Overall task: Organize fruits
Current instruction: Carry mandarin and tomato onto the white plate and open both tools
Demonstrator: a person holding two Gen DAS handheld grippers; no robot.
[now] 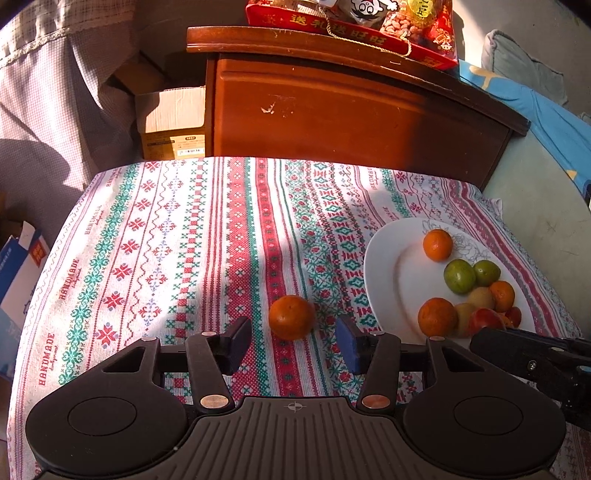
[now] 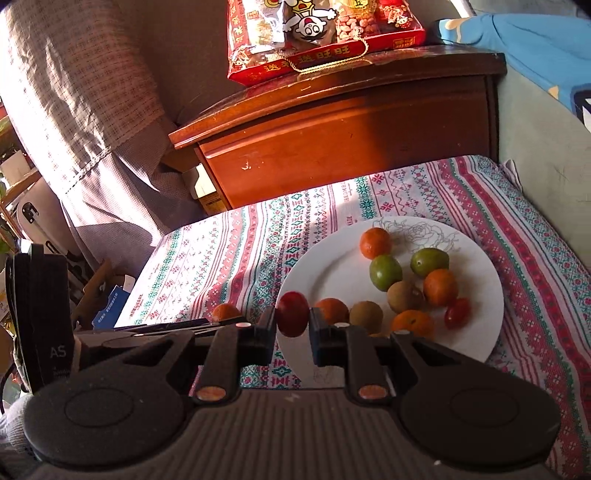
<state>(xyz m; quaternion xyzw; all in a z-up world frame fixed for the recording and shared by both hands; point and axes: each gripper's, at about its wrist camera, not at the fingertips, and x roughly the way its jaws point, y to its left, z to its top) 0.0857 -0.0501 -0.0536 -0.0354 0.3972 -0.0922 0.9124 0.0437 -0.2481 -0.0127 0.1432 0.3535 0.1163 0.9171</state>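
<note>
A lone orange (image 1: pixel 291 316) lies on the patterned tablecloth (image 1: pixel 166 258). My left gripper (image 1: pixel 294 340) straddles it, open, with a gap between each pad and the fruit. To the right stands a white plate (image 2: pixel 332 266) with several fruits: oranges (image 2: pixel 375 242), green fruits (image 2: pixel 385 272), brown kiwis (image 2: pixel 404 296) and a small red one (image 2: pixel 457 313). My right gripper (image 2: pixel 292 326) is shut on a red fruit (image 2: pixel 291 319), which hangs over the plate's left rim. In the right wrist view the lone orange (image 2: pixel 225 312) peeks out behind the left gripper's body.
A wooden nightstand (image 1: pixel 332 110) stands right behind the table, with a red snack gift bag (image 1: pixel 351 22) on top. A cardboard box (image 1: pixel 171 122) and a curtain are at the back left, a blue box (image 1: pixel 22 266) sits at the left edge, and blue bedding (image 1: pixel 535 110) lies to the right.
</note>
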